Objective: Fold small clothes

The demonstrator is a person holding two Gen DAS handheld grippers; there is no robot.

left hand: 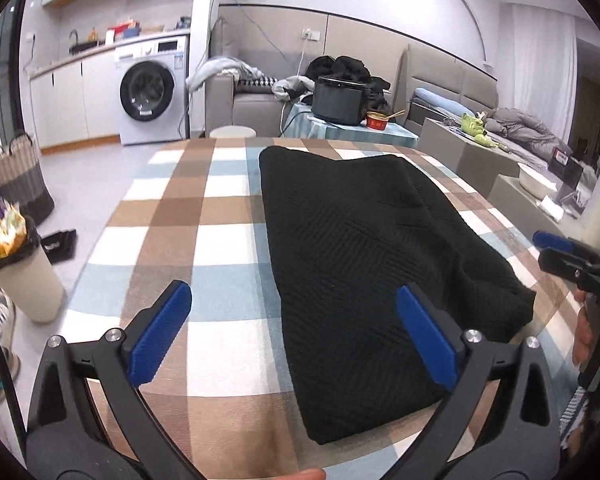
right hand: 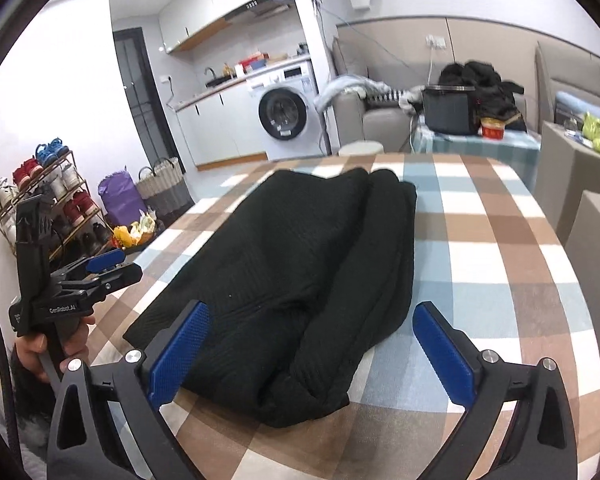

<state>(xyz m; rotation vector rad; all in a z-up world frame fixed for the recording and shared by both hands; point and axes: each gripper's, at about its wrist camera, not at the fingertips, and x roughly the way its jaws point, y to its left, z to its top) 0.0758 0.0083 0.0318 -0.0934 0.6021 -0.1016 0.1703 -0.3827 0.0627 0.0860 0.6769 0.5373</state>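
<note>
One black knit garment point(left hand: 364, 248) lies folded lengthwise on the checked surface point(left hand: 204, 248), its layers stacked so that whatever is tucked under cannot be made out. Two tools are in view. The left tool point(left hand: 294, 334) hovers with its blue pads spread apart, empty. The right tool point(right hand: 310, 348) is likewise spread wide, empty, over the garment's near end.

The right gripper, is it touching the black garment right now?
Cannot tell. In the right wrist view the right gripper is open around the near end of the black garment, but no contact or gap shows plainly.
</note>
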